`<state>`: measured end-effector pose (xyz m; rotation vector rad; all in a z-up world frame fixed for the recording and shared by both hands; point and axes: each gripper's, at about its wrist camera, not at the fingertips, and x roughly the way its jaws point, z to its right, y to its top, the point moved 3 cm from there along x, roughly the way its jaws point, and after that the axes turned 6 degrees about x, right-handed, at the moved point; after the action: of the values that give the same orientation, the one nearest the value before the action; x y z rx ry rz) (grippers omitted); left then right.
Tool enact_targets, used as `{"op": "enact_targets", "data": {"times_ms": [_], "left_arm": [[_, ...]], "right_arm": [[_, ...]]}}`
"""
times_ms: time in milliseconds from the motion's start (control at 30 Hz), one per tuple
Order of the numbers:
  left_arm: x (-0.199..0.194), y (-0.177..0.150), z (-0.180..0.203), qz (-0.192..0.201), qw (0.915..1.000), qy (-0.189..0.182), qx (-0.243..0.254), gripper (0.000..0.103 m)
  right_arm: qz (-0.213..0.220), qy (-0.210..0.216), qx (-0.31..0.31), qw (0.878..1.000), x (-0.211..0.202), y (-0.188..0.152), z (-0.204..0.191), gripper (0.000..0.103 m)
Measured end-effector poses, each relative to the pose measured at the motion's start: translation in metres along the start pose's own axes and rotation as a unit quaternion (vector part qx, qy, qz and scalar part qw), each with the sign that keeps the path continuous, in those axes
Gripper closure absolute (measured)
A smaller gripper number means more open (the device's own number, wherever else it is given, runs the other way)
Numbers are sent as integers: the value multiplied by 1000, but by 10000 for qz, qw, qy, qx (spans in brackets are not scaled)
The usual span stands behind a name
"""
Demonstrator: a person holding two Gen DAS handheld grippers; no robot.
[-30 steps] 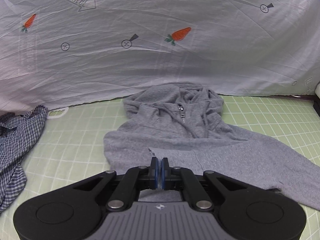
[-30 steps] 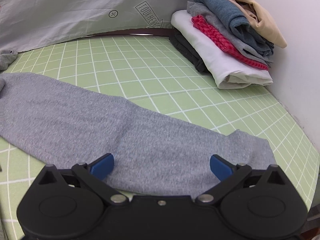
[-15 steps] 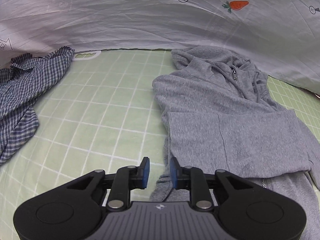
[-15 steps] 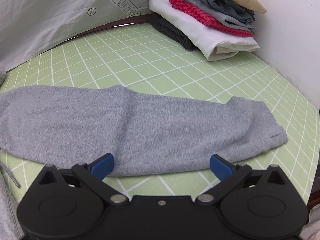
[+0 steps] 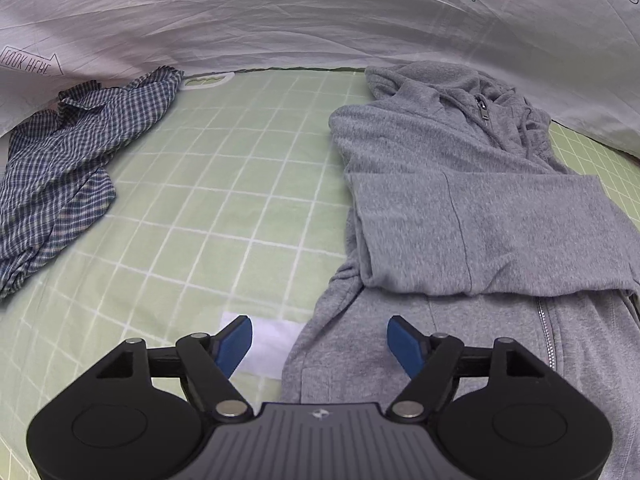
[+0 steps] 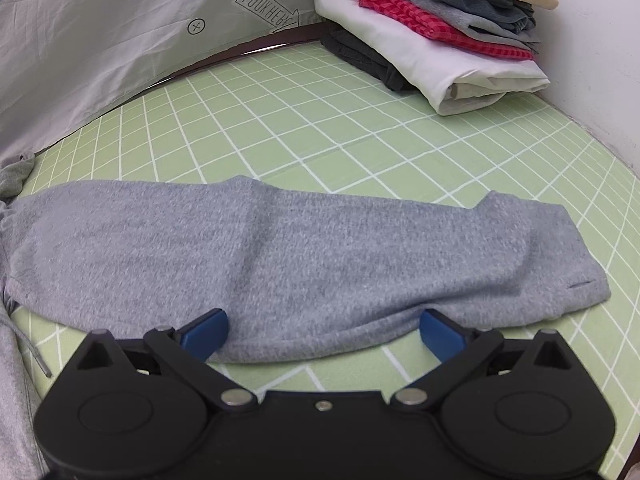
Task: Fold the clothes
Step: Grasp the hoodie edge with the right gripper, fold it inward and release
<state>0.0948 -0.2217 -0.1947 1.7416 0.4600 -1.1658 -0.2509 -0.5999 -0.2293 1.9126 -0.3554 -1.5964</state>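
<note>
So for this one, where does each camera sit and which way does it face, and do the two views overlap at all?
Left wrist: sits on the left gripper, low over the green mat, facing the grey hoodie, with a checked shirt off to the left; its open blue fingers show.
Right wrist: sits on the right gripper, facing the hoodie's outstretched sleeve and the stack of folded clothes beyond; the gripper is open.
Shared: the hoodie, the mat and the printed backdrop sheet.
</note>
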Motion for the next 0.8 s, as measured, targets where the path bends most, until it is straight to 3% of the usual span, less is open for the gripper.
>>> {"op": "enact_targets", "data": {"times_ms": [200, 433, 800], "left_arm": [[0, -27, 15, -295, 9995, 131, -17, 25], [2, -34, 17, -420, 9978, 481, -149, 4], [5, -33, 19, -479, 9970, 572, -187, 0]], "right_arm": [[127, -310, 378, 9987, 7, 12, 49, 0], [341, -416, 532, 9971, 16, 27, 96, 0], [463, -347, 491, 9971, 20, 31, 94, 1]]}}
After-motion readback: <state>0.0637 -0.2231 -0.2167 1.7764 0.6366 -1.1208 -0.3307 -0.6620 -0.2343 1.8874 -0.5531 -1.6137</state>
